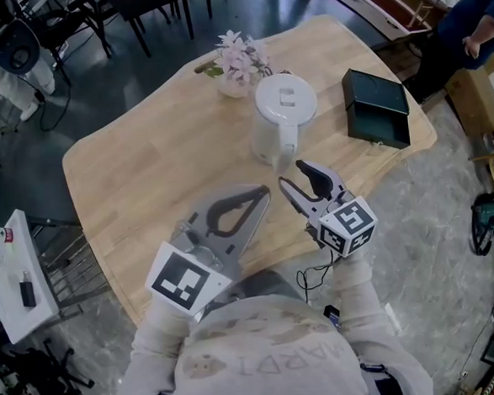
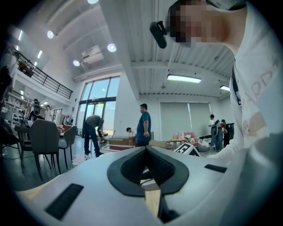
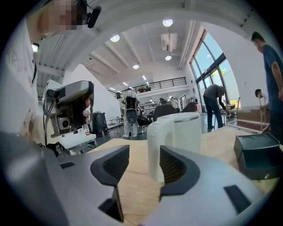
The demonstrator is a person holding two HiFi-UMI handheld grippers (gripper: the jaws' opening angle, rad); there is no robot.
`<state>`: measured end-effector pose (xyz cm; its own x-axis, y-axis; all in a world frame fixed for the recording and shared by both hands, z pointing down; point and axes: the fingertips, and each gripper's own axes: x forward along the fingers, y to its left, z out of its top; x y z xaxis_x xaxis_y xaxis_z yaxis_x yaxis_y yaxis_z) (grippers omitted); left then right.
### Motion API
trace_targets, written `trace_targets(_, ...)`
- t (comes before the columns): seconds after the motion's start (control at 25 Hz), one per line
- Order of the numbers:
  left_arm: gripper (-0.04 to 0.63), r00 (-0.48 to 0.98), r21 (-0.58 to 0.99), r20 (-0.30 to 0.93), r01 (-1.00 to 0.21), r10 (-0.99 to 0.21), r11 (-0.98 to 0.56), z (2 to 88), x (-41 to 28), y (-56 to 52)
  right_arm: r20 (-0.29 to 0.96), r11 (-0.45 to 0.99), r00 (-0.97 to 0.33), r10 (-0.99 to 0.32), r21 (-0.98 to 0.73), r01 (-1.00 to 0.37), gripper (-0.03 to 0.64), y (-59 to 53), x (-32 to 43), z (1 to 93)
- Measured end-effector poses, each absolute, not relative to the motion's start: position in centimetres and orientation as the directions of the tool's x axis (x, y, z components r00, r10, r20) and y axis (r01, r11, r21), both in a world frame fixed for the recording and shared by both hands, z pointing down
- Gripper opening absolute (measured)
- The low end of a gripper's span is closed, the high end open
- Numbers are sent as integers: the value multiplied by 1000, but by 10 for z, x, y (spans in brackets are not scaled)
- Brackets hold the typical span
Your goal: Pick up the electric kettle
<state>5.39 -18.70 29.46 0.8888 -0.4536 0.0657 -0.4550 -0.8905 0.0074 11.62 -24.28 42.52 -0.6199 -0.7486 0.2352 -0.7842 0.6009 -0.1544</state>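
Observation:
A white electric kettle [image 1: 282,118] stands upright on the wooden table [image 1: 144,174], its handle [image 1: 281,148] turned toward me. My right gripper [image 1: 299,179] is open just short of that handle, with nothing between its fingers. Its own view shows the kettle [image 3: 185,137] straight ahead and the white handle [image 3: 154,145] in line with the gap of the right gripper [image 3: 143,165], a little beyond the pads. To the left, my left gripper [image 1: 265,193] lies low over the table with its tips touching, shut and holding nothing. In the left gripper view the left gripper [image 2: 146,151] points level across the room.
A vase of pale flowers [image 1: 237,60] stands just behind the kettle. A dark green box [image 1: 376,106] sits at the table's right end. Chairs stand past the far edge, a white cart [image 1: 16,276] at the left, and people stand around the room.

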Motion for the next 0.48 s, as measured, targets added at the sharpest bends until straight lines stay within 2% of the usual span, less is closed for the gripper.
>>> trace_targets(0.48, 12, 878, 18, 95, -472, -468, -881, 306, 59, -208, 271, 649, -668, -693, -167, -742, 207, -271, 111, 447)
